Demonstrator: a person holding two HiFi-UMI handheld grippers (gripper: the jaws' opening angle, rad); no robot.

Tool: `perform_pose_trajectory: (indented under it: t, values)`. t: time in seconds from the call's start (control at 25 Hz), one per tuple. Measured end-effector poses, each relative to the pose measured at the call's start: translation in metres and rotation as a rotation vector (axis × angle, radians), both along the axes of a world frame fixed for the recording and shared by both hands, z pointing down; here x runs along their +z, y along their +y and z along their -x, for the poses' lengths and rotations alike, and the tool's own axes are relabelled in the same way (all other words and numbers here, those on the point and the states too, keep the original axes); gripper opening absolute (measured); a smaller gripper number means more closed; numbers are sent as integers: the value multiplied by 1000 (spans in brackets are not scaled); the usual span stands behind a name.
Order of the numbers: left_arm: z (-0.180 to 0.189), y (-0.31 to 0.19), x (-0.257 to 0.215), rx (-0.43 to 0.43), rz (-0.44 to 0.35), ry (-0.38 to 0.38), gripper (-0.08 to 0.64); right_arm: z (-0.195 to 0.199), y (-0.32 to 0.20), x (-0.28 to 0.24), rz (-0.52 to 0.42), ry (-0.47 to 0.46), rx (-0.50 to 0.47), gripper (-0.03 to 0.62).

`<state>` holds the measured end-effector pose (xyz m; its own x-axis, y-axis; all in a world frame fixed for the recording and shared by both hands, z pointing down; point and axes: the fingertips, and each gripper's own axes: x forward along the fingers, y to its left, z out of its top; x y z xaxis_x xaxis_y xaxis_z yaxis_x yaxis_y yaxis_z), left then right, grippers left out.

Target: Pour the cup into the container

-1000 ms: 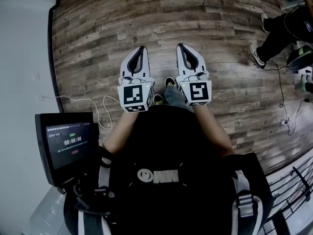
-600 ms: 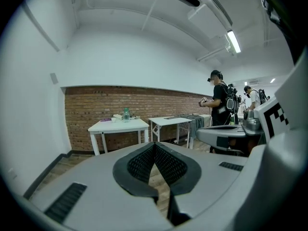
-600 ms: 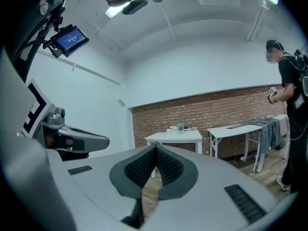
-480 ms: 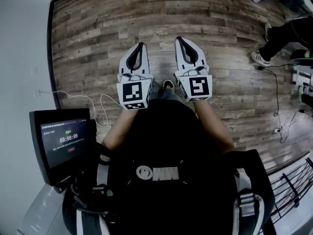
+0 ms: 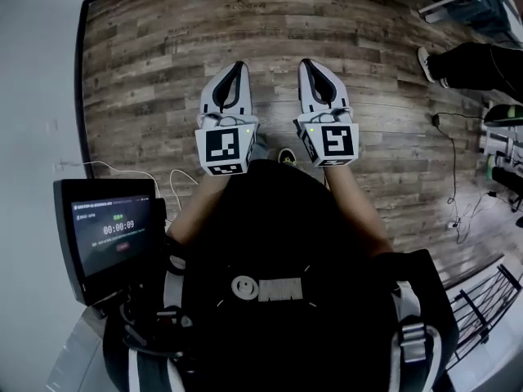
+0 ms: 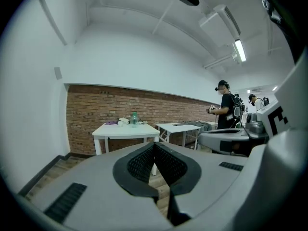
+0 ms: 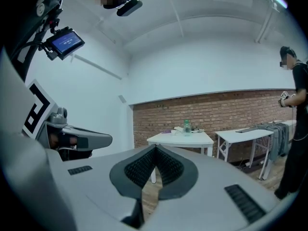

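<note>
Fingers (image 6: 139,165) pressed together on left gripper (image 5: 237,66) and right gripper (image 5: 306,63) alike, nothing between them. Pale green vessel (image 6: 134,118), presumably the cup, on far white counter (image 6: 144,130) by brick wall (image 6: 96,109), well apart from both grippers; too small to tell from the container. Likely light, smooth-walled, perhaps slippery, with contents free to slosh. Best taken around mid-body, upright, squeezed gently.
</note>
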<state>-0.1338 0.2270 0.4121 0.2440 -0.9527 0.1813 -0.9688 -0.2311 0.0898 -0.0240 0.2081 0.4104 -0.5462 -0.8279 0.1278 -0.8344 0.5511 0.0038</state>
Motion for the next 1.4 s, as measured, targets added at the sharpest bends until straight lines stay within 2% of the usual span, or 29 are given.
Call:
perform_pose_trajectory:
  t: [0.08, 0.36, 0.76, 1.04, 1.24, 1.4]
  values:
    - [11, -6, -3, -18, -11, 3, 3, 9, -7, -6, -7, -1, -14, 1]
    - [15, -9, -7, -65, -17, 12, 3, 4, -8, -9, -11, 0, -27, 1]
    - [18, -21, -13, -43, -40, 9, 3, -8, -13, -14, -61, -12, 35, 1]
    - [-18, -127, -15, -33, -5, -56, 3, -55, -123, 2, -15, -46, 61, 0]
    - [-31, -163, -20, -29, 4, -97, 3, -68, -164, -6, -20, -72, 47, 0]
    - [-38, -183, -15, -37, 30, -97, 3, -72, -192, -4, -6, -61, 27, 0]
